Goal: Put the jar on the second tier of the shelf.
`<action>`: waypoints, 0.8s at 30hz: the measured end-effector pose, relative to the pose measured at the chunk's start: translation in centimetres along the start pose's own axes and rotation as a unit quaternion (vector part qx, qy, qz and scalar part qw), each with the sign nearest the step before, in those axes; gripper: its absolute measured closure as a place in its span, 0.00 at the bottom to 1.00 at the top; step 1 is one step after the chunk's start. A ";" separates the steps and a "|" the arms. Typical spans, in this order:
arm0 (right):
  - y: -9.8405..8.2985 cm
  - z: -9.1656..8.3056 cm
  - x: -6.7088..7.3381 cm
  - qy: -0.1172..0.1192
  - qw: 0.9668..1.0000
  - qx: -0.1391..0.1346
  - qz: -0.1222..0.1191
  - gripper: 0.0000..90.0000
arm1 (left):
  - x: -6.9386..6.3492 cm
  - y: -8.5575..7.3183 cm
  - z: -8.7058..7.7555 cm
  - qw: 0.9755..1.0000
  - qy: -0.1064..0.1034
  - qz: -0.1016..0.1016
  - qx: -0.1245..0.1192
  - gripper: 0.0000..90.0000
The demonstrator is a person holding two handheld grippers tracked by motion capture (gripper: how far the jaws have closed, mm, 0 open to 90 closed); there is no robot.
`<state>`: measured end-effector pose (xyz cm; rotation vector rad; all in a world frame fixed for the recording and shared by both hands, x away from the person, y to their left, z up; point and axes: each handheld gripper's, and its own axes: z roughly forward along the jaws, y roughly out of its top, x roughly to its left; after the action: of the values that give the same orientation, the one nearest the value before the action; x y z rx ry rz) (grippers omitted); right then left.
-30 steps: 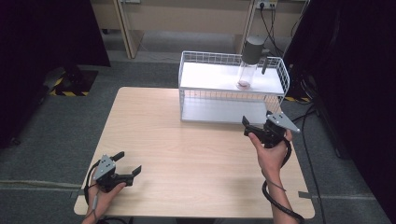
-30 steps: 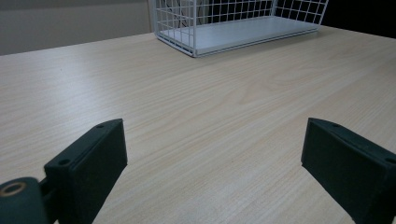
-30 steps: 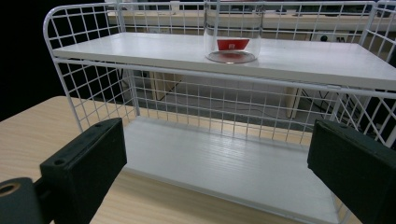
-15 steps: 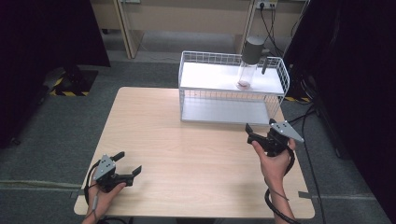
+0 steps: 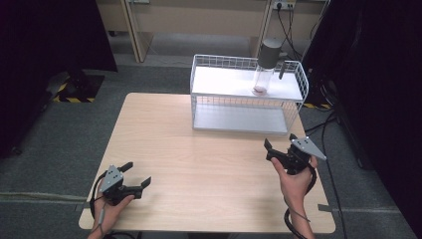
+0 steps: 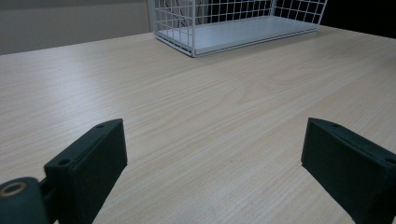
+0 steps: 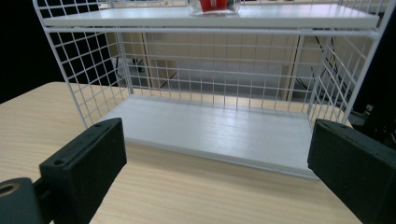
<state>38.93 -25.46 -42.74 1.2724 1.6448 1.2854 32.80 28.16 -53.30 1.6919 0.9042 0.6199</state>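
A white wire rack with two shelves stands at the back right of the wooden table. On its top shelf stands a clear bottle with a grey cap and something red at its base. My right gripper is open in front of the rack, pointing at its lower shelf, with nothing between its jaws. My left gripper rests open near the front left of the table, empty, and faces the rack across bare wood.
Cables trail from both grippers off the table's front edge. Grey carpet surrounds the table, dark curtains hang at left and right, and a yellow-black striped base sits on the floor at the left.
My right gripper has drawn back from the rack toward the table's near edge. The left gripper has stayed put.
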 end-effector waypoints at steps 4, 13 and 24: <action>-0.9 -0.2 -0.2 -0.002 1.000 0.006 0.004 0.05 | 0.0 0.0 0.0 1.000 0.000 0.001 0.000 0.07; -2.2 -1.1 -0.9 -0.012 1.000 0.012 0.009 0.05 | 0.0 0.0 0.0 1.000 0.000 0.000 0.000 0.07; -3.9 -1.8 -1.6 -0.024 0.999 0.023 0.015 0.05 | 0.0 0.0 0.0 1.000 0.000 -0.001 0.000 0.07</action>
<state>36.61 -27.65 -46.04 1.3494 1.6369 1.2310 32.78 28.14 -53.30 1.6912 0.9054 0.6186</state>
